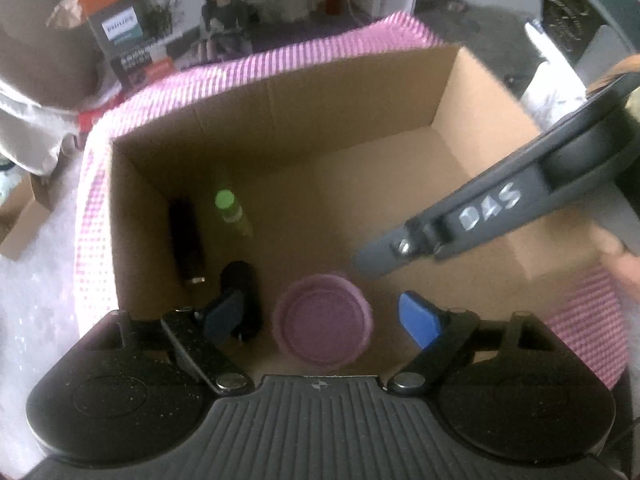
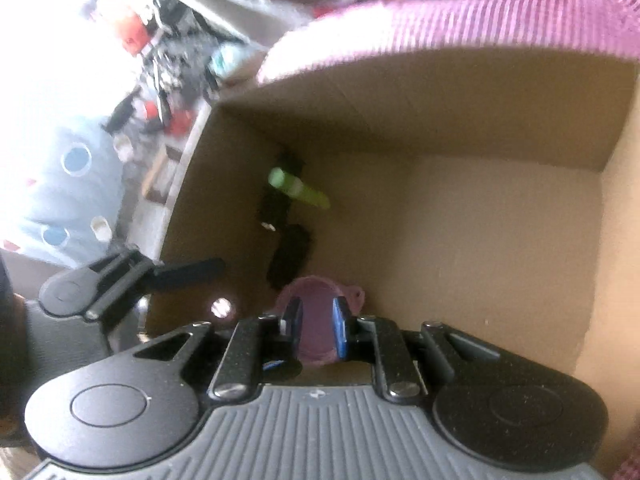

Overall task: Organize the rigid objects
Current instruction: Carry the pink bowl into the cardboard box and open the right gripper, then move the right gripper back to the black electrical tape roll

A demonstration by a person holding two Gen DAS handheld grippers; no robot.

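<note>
The round pink plastic lid (image 1: 323, 322) is lying flat, hollow side up, on the floor of the open brown cardboard box (image 1: 352, 92), at about 6 o'clock in the left wrist view. The left gripper (image 1: 320, 318) is hanging over it with its jaws standing wide, one blue pad on each side and neither pressing on it. In the right wrist view the right gripper (image 2: 316, 326) is showing its jaws drawn nearly together; the lid sits just beyond them, and whether they are pinching its rim I cannot tell.

The lid is looking light, stiff and thin-walled, with a smooth and probably slippery face, so the raised rim seems the best place to pinch, edge-on. At 9 to 10 o'clock a long black bar-shaped object (image 1: 187, 240), a small green-capped clear bottle (image 1: 231, 210) and a dark rounded object (image 1: 240, 280) are lying near the box wall.
</note>
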